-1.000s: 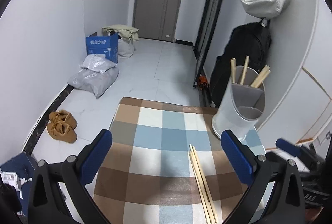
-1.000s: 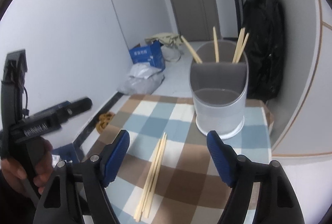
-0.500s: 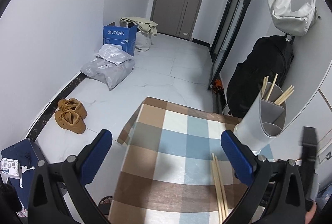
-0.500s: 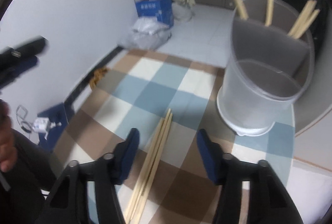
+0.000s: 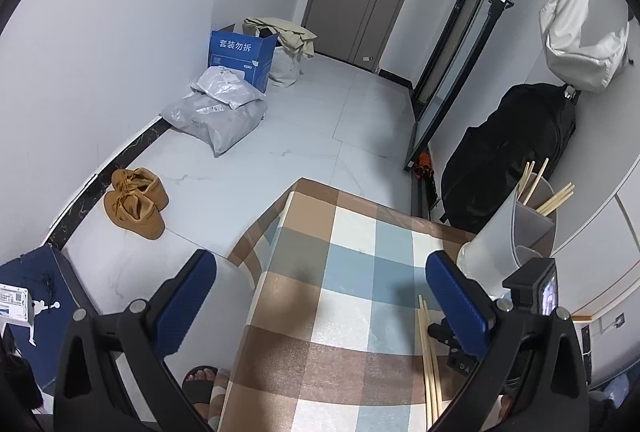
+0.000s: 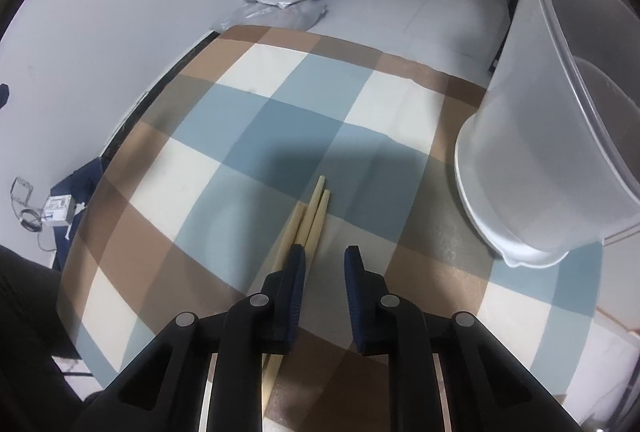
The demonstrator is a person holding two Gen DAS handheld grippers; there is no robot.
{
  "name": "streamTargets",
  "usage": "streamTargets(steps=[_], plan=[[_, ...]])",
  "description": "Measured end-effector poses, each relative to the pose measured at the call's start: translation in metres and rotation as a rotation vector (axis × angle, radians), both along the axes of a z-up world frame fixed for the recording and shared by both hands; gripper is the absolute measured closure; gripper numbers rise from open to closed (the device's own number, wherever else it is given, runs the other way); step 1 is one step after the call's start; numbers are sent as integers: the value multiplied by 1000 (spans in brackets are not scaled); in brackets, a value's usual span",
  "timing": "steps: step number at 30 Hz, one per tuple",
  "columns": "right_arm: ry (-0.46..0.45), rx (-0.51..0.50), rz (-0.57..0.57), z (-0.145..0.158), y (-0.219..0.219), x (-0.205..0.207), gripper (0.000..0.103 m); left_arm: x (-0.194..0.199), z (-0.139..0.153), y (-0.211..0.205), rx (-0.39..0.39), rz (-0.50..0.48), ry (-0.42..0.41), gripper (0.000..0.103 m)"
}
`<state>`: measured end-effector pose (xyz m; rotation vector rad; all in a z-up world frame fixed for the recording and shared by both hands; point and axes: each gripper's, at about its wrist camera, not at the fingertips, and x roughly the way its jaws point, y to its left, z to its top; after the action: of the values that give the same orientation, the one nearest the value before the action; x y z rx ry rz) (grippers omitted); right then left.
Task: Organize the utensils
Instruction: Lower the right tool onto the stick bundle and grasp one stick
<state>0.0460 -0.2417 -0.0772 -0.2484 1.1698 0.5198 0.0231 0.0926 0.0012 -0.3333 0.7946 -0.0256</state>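
The right tool was down low over the checked bench, and its jaws had just been closing, now narrow but with a gap left and nothing pinched between the blue pads. The risk was plain: the loose chopsticks lay bunched side by side, three tips showing, and they ran under the left-hand pad instead of into the gap. If the jaws shut from there, I judged they would close on air, or the pad would press on top of the sticks and roll or scatter them across the cloth. Even a good pinch could take one stick and leave the others, or lift the bundle skewed. The sticks lay just ahead of and slightly left of the tool's gap, tips pointing away toward the middle of the bench, the far ends hidden under the tool body. The white holder stood near, to the right, with several chopsticks already standing in its back section; a tilted load could snag on its rim later. The left tool hung wide open and empty, off the near-left edge of the bench, well apart from the sticks, which showed beside its right pad.
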Motion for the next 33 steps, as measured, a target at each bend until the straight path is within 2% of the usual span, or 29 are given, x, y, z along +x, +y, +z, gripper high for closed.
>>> streamTargets(steps=[5, 10, 17, 23, 30, 31, 33], plan=[[-10, -68, 30, 4, 10, 1, 88, -2, 1, 0, -6, 3, -2, 1], [0, -130, 2, 6, 18, 11, 88, -1, 1, 3, -4, 13, 1, 1], [38, -172, 3, -4, 32, 20, 88, 1, -1, 13, -37, 42, 21, 1], [30, -139, 1, 2, 28, 17, 89, 0, -3, 15, -46, 53, 39, 1], [29, -129, -28, -6, 32, 26, 86, 0, -2, 15, -41, 57, 35, 1], [25, -126, -33, -6, 32, 25, 87, 1, -2, 16, -40, 59, 36, 1], [23, -112, -37, -6, 29, 21, 95, 1, -3, 18, -35, 65, 39, 1]])
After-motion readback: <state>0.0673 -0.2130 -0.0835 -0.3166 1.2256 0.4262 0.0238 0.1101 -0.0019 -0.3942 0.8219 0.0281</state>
